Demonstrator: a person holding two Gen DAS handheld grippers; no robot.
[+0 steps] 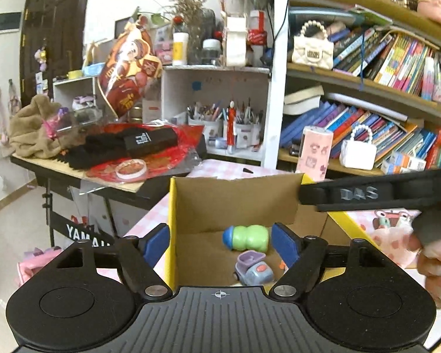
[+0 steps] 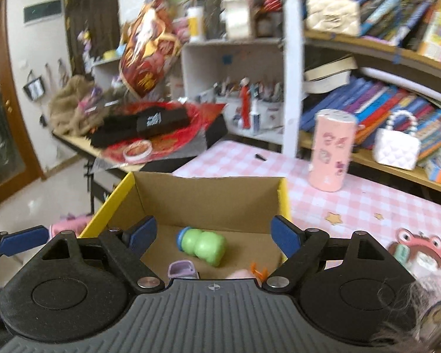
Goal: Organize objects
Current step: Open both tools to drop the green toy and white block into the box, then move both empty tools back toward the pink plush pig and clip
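left claw (image 1: 220,242): released, jaws wide, hung over the box.
right claw (image 2: 211,235): released too, empty, at the same box.
purple toy car (image 1: 252,267): nearest, low between the left fingers.
green capsule toy (image 1: 247,237): just beyond, long axis sideways, blue cap left.
cardboard box (image 1: 235,200): held both toys.

One cardboard box (image 1: 235,203), centre of frame, yellow outside; inside it, two toys in plain sight: one green toy with blue cap (image 1: 246,237), one lilac toy truck (image 1: 253,268); one orange piece (image 2: 258,270) partly hidden at lower edge of box in right wrist view, kind unclear; two small pearl-handled bags on shelves at right: one cream (image 1: 312,47) upper, one white (image 1: 358,147) lower; one pink cylinder tin (image 2: 332,150) right of centre; one tape roll (image 1: 131,170) left of centre; books at right too many to count.
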